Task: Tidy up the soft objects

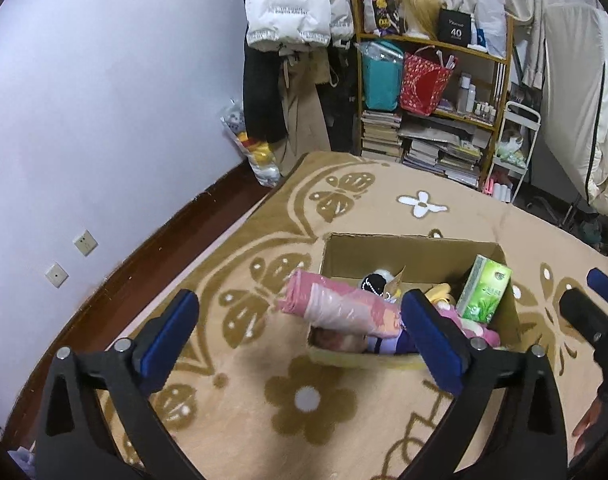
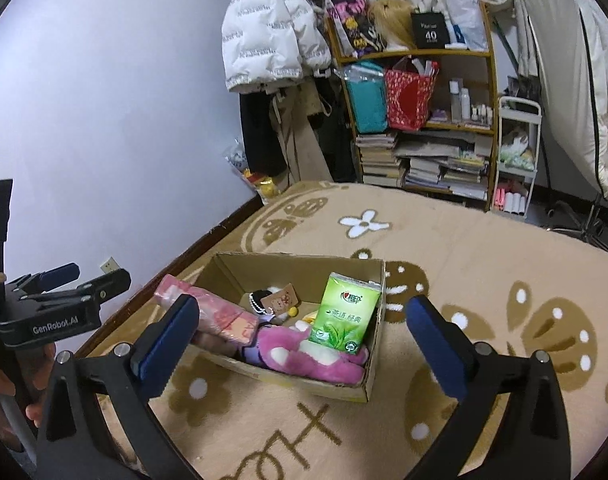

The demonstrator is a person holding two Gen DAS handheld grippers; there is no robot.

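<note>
Fingers (image 2: 171,332) spread wide (empty); green tissue pack (image 2: 344,312) upright.

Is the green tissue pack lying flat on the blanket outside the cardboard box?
No: the green tissue pack stands upright inside the cardboard box, leaning against its right wall beside the pink plush toy.

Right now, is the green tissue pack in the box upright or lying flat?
Upright, slightly tilted. The green tissue pack stands on end inside the cardboard box, leaning against its right wall, its base down among the pink plush toy.
</note>
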